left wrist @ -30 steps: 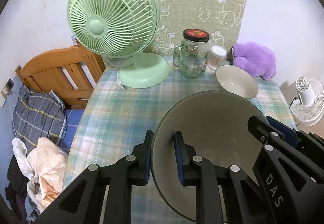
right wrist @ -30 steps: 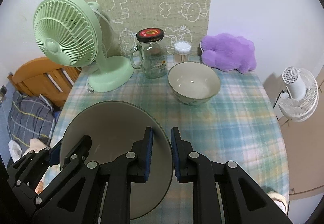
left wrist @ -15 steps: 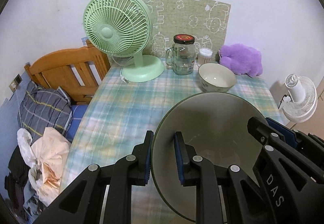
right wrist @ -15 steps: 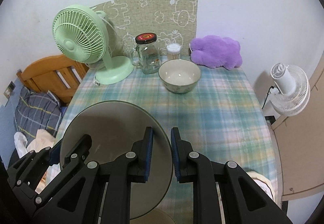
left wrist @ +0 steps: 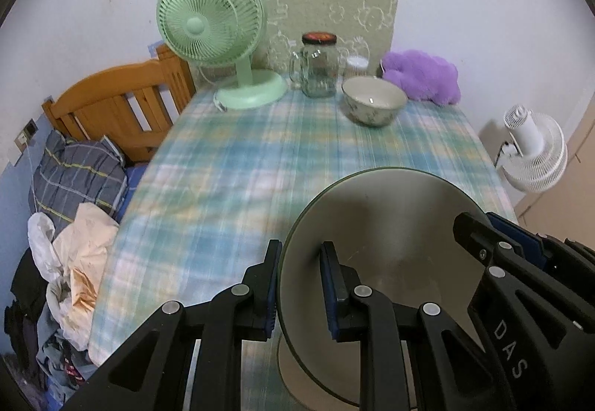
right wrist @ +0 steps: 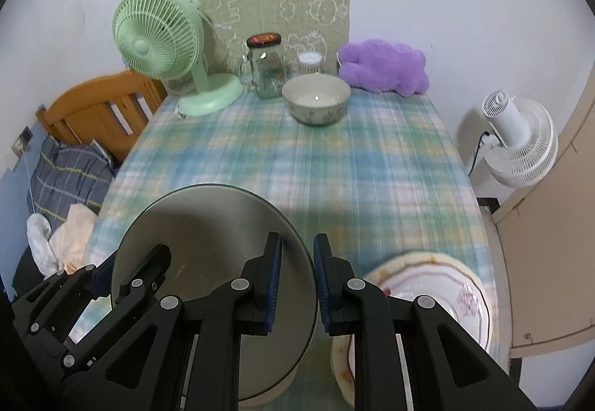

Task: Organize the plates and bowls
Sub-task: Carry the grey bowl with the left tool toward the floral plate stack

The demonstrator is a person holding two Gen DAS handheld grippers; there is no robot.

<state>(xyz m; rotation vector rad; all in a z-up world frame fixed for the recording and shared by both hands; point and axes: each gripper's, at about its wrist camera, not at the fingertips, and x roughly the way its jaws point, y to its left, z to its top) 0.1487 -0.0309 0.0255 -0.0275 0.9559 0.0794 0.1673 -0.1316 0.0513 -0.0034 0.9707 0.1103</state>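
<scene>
Both grippers carry a large grey bowl with a dark green rim (left wrist: pixel 386 225) (right wrist: pixel 208 221) above the near end of the checked tablecloth (left wrist: pixel 238 165). My left gripper (left wrist: pixel 299 258) is shut on the bowl's left rim, one pad inside and one outside. My right gripper (right wrist: pixel 297 255) is shut on the right rim in the same way. A smaller pale bowl (left wrist: pixel 373 104) (right wrist: pixel 316 102) stands at the far end of the table. A floral plate (right wrist: pixel 457 284) lies on the cloth just right of the right gripper. A pale rounded base shows under the big bowl.
At the back stand a green fan (right wrist: pixel 163 43), a lidded glass jar (right wrist: pixel 266 65), a small white-topped container (right wrist: pixel 310 61) and a purple plush (right wrist: pixel 383 67). A white fan (right wrist: pixel 520 143) stands off the right edge. A wooden bed frame (left wrist: pixel 115 106) and clothes lie left.
Both grippers have drawn back together with the big bowl toward the near end of the table. The fan, jar and small bowl look farther away. The floral plate has come into view.
</scene>
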